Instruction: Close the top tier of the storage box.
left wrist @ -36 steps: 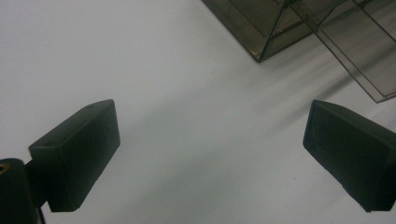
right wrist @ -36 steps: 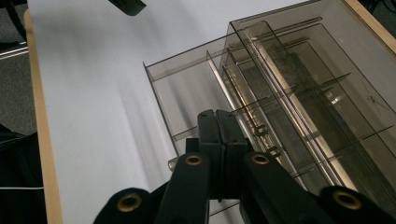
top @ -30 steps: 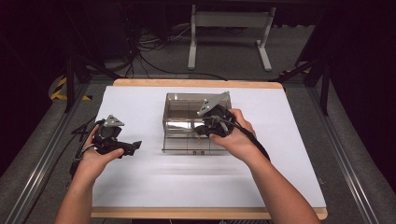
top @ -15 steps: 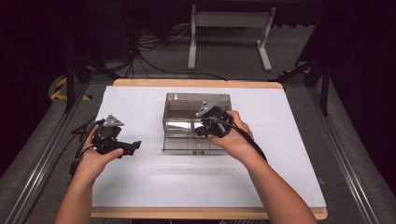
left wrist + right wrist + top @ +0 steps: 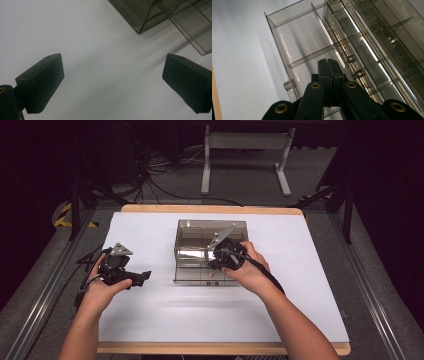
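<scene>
My right gripper [image 5: 216,261] was fully closed and empty, pressing over the front edge of the clear compartment box [image 5: 197,251] mid-bench [image 5: 150,320]. I judged a gentle, square push best. Left of the box, my left gripper [image 5: 142,277] gaped wide, holding nothing.

Left gripper [image 5: 142,277] jaws apart, right gripper [image 5: 328,62] jaws together

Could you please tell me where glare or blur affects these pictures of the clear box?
High view: a bright glare patch sits inside the clear box. Right gripper view: light streaks run along its walls; the shut fingers look sharp. Left gripper view: the box corner is slightly soft.
</scene>
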